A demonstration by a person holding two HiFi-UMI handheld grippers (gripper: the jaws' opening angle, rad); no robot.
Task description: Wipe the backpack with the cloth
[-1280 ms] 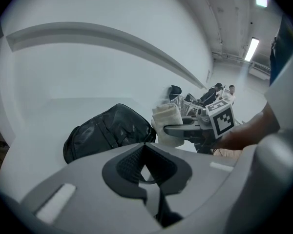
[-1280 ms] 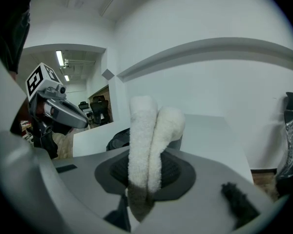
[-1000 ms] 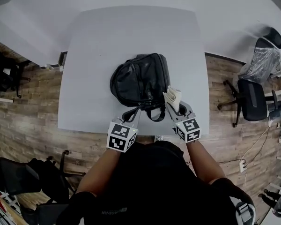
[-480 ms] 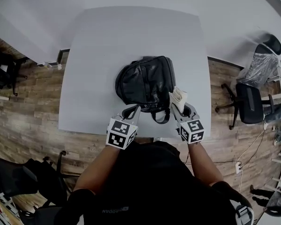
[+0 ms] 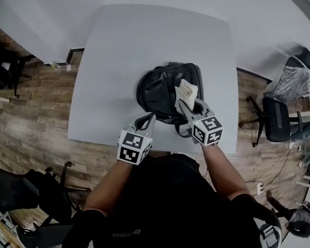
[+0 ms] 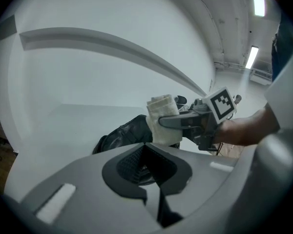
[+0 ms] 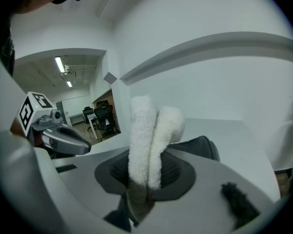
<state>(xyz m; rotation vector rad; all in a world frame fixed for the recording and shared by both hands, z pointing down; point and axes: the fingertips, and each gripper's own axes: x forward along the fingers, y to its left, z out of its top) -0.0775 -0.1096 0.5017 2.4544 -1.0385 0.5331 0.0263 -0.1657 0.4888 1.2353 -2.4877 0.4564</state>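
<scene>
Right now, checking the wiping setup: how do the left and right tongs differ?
The right tongs are shut on the folded white cloth; the left tongs look shut on a dark backpack strap. The right tongs reach over the backpack; the left tongs sit at its near edge. Both are shut and point away from the person.

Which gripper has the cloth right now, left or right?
The right gripper: the folded white cloth is pinched between its jaws, over the black backpack. The left gripper has no cloth in its jaws.
</scene>
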